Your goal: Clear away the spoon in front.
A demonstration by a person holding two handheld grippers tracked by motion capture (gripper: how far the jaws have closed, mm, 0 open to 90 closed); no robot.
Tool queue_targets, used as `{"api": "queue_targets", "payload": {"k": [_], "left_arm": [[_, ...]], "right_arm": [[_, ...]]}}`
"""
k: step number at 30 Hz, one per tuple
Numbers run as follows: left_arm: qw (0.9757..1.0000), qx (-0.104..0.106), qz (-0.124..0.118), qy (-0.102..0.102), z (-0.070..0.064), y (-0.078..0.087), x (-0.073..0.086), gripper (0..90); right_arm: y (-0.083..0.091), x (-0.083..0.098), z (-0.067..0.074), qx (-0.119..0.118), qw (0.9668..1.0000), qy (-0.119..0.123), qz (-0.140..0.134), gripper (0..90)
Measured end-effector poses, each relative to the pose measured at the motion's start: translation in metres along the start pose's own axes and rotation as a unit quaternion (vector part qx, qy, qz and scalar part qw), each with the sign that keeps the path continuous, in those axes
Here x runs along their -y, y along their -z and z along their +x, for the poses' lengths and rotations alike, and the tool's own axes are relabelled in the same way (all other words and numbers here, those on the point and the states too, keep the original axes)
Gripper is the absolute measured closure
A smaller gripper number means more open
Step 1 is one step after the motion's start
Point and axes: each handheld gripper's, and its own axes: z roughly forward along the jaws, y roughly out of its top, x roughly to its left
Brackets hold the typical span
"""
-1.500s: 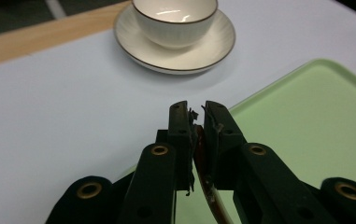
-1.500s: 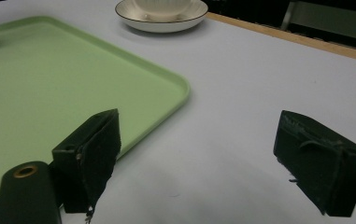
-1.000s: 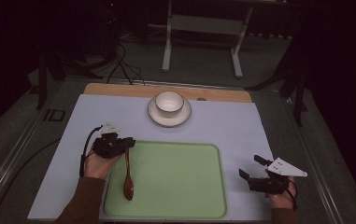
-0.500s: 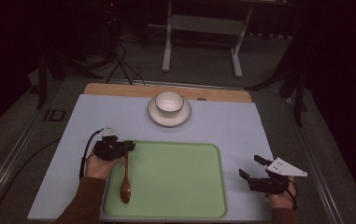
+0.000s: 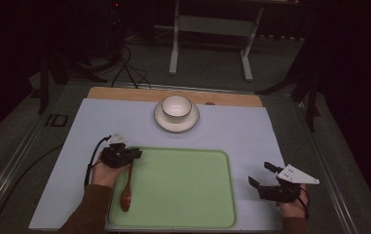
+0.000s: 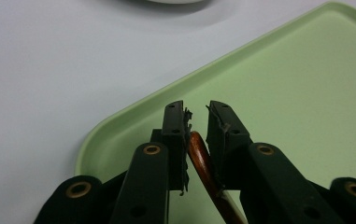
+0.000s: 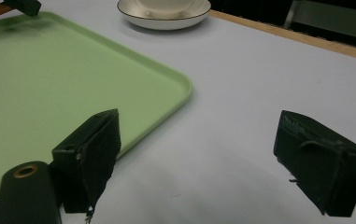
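A brown wooden spoon point(image 5: 126, 195) lies along the left side of the green tray point(image 5: 183, 185), bowl end towards the person. My left gripper point(image 5: 137, 153) is shut on the far end of its handle, just over the tray's far left corner. In the left gripper view the handle point(image 6: 203, 163) runs up between the two nearly closed jaws of that gripper point(image 6: 196, 114), above the tray point(image 6: 306, 93). My right gripper point(image 5: 259, 174) is held open over the white mat to the right of the tray, and nothing sits between its jaws point(image 7: 203, 135).
A white bowl point(image 5: 176, 106) stands on a saucer point(image 5: 161, 122) at the far middle of the mat, beyond the tray; the saucer point(image 7: 164, 21) is also in the right gripper view. A wooden strip point(image 5: 231, 99) edges the table's far side.
The spoon's bowl end has swung slightly left and towards the person with the left gripper holding the handle. The right gripper has stayed put.
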Motion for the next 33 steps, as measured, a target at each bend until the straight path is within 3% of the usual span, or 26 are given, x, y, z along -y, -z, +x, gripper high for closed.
{"api": "queue_targets", "payload": {"k": [9, 22, 33], "left_arm": [[0.9999, -0.011, 0.002, 0.003, 0.0021, -0.0019, 0.0032, 74.8], [0.9991, -0.038, 0.018, -0.002, 0.0012, -0.0060, 0.0046, 58.9], [0.9980, -0.063, 0.003, 0.001, -0.0005, 0.0018, 0.0022, 49.4]], "right_arm": [[0.0000, 0.0000, 0.0000, -0.001, 1.0000, 0.000, 0.000, 14.6], [0.0000, -0.0004, 0.0008, -0.001, 1.0000, 0.000, 0.003, 14.6], [0.0003, -0.0005, 0.0004, -0.002, 1.0000, 0.001, 0.001, 14.6]]}}
